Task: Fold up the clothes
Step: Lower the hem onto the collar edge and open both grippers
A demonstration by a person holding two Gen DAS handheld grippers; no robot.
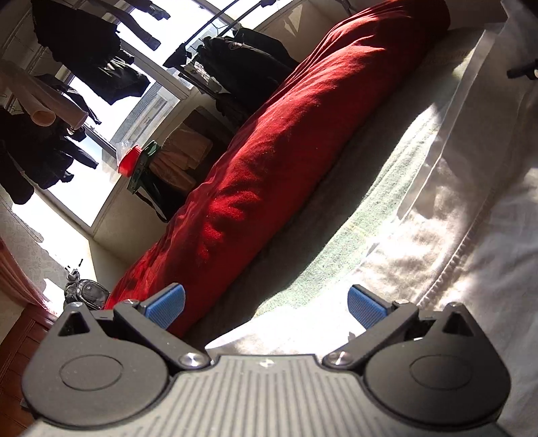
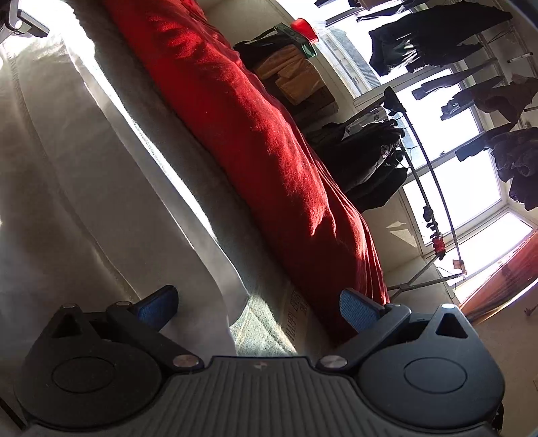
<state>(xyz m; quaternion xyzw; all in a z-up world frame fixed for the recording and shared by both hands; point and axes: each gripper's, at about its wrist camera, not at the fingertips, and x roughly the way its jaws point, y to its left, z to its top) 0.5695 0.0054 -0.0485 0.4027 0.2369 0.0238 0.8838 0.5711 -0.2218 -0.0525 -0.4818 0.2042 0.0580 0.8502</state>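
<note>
A white garment (image 1: pixel 437 248) with a stitched seam lies flat on a pale green towel (image 1: pixel 353 215) spread over the bed. My left gripper (image 1: pixel 267 307) hovers open just above the garment's edge, blue pads wide apart with nothing between them. In the right wrist view the same white garment (image 2: pixel 84 188) fills the left side, lying on the green towel (image 2: pixel 265 322). My right gripper (image 2: pixel 259 311) is open over the garment's edge and the towel, holding nothing. The other gripper's tip (image 2: pixel 23 23) shows at the top left corner.
A long red blanket roll (image 1: pixel 285 141) (image 2: pixel 269 134) lies along the far side of the bed. Beyond it stand a clothes rack with dark garments (image 2: pixel 370 161), stacked folded cloths (image 2: pixel 296 77), a red container (image 1: pixel 129 164) and bright windows (image 2: pixel 454 181).
</note>
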